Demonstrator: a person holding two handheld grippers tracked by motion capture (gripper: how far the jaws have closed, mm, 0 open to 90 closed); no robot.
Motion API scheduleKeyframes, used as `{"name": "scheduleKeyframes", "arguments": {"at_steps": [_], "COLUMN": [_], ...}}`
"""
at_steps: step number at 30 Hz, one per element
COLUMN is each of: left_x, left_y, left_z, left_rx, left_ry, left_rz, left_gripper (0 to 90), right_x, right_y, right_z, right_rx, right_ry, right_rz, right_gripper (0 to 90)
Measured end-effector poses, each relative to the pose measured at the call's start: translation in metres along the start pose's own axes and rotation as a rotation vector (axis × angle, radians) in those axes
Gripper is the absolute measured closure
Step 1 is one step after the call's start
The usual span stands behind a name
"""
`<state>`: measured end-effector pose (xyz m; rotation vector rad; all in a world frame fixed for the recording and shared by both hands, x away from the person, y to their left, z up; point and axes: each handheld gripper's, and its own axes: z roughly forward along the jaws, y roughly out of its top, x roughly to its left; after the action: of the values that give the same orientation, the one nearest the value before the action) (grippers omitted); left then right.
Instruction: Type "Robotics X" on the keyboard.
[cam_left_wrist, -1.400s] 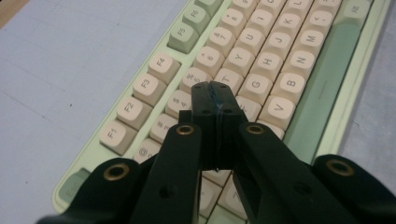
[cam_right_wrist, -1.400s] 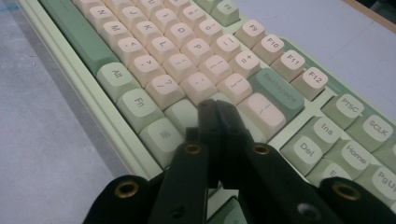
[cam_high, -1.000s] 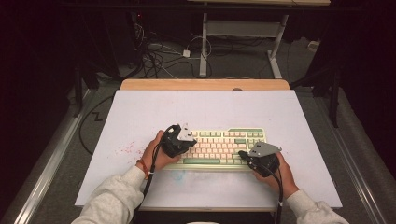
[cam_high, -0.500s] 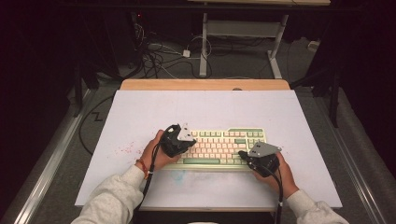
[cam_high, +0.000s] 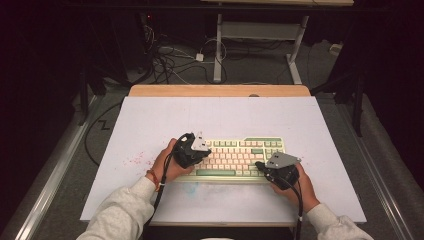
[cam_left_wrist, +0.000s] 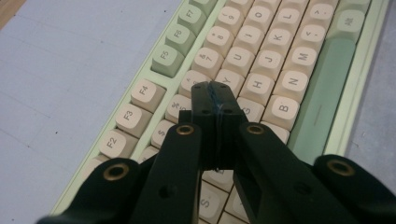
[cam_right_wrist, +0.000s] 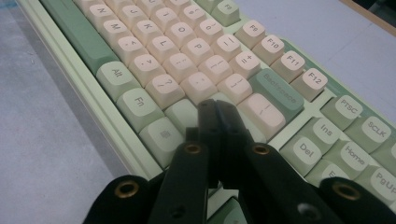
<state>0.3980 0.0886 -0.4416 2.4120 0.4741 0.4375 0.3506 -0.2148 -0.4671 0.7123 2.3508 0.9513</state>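
I have both claws pressed shut with nothing between them, using the tips as prodders over the keyboard (cam_high: 240, 157), which lies on the white table (cam_high: 150, 120) toward its near edge. The left gripper (cam_left_wrist: 212, 88) hangs above the keyboard's left-centre letter keys, near Y and H; the right gripper (cam_right_wrist: 215, 106) hovers at its right end, just short of the enter key (cam_right_wrist: 261, 114). My worry is a blunt tip straddling two neighbouring keys, or a hard jab sliding the board. The caps are smooth, rounded, matte plastic, cream and sage green, in a pale green case.
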Motion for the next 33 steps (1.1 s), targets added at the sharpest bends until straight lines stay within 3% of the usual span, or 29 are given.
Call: {"name": "scheduleKeyframes", "arguments": {"at_steps": [6, 20, 26, 33], "left_x": [-0.003, 0.002, 0.003, 0.002], "left_y": [0.005, -0.001, -0.005, -0.004], "left_z": [0.003, 0.003, 0.012, 0.004], "left_rx": [0.001, 0.026, 0.073, 0.037], "left_ry": [-0.007, -0.008, -0.001, 0.019], "left_rz": [0.020, 0.000, 0.000, 0.011], "left_gripper": [87.9, 87.8, 87.9, 87.6], "right_x": [0.000, 0.000, 0.000, 0.000], "right_y": [0.000, 0.000, 0.000, 0.001], "right_z": [0.000, 0.000, 0.000, -0.001], "right_rx": [-0.001, -0.003, -0.003, 0.003], "right_ry": [0.000, 0.001, 0.000, 0.000], "right_rz": [0.001, 0.006, 0.003, 0.000], "right_gripper": [90.0, 90.0, 90.0, 90.0]}}
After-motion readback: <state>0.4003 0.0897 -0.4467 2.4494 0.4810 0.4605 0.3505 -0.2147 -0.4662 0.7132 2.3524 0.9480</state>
